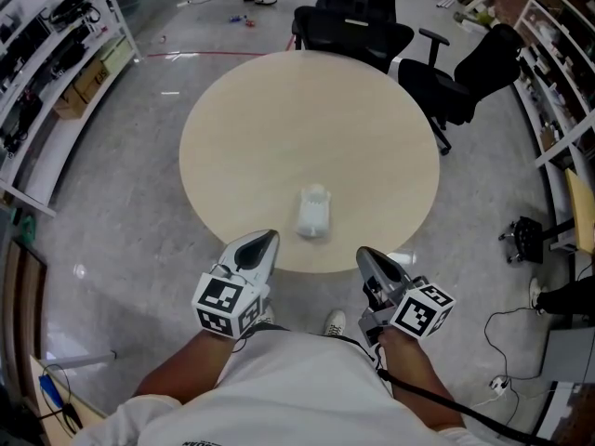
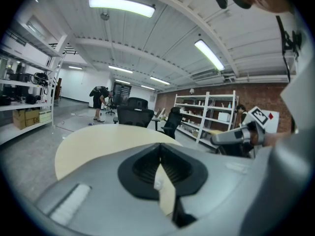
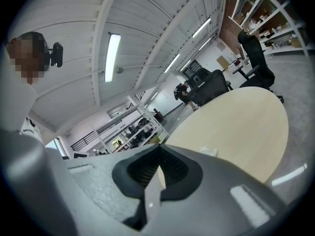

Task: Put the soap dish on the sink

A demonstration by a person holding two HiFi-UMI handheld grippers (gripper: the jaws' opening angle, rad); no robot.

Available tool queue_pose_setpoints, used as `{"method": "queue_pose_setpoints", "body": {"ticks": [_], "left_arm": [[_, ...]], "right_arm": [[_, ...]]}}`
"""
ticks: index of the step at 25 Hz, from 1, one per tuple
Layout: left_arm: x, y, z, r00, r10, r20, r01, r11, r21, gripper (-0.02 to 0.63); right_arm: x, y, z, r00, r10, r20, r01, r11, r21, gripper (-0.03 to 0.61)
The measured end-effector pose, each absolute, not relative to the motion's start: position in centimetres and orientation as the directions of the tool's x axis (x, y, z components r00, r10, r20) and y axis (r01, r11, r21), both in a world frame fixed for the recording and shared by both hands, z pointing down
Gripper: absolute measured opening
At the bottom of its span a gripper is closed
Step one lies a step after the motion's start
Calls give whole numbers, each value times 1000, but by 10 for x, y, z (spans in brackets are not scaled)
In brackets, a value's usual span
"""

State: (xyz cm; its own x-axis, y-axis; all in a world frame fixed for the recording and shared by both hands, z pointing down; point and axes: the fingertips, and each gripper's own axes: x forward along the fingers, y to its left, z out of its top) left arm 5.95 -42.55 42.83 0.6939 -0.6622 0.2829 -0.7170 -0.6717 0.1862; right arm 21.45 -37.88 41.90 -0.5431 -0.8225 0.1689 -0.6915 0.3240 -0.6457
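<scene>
the round bench (image 1: 279, 110) fills the middle of the head view, bare but for one small white piece; my left gripper (image 1: 269, 237) and my right gripper (image 1: 365, 253) hang side by side over its near edge, both pointing across it, both clenched with the jaws together and nothing between them.

the white piece (image 1: 314, 212) stands on the bench just ahead of the two tips, between them and a shade nearer the left one; its long axis runs away from me, the rounded end on the far side, so it lies almost in line with the way both grippers point; from the right gripper it lies ahead and to the left (image 3: 209, 151).

i take it for the soap dish, but it is too small to tell whether it is the dish alone or the dish already seated on a small sink; i see no separate sink on the bench.
</scene>
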Motion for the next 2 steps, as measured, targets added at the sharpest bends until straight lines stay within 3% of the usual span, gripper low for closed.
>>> {"method": "queue_pose_setpoints", "body": {"ticks": [2], "left_arm": [[59, -425, 429, 693, -662, 286, -717, -672, 185, 8]], "right_arm": [[213, -380, 419, -545, -822, 168, -691, 326, -645, 1]]}}
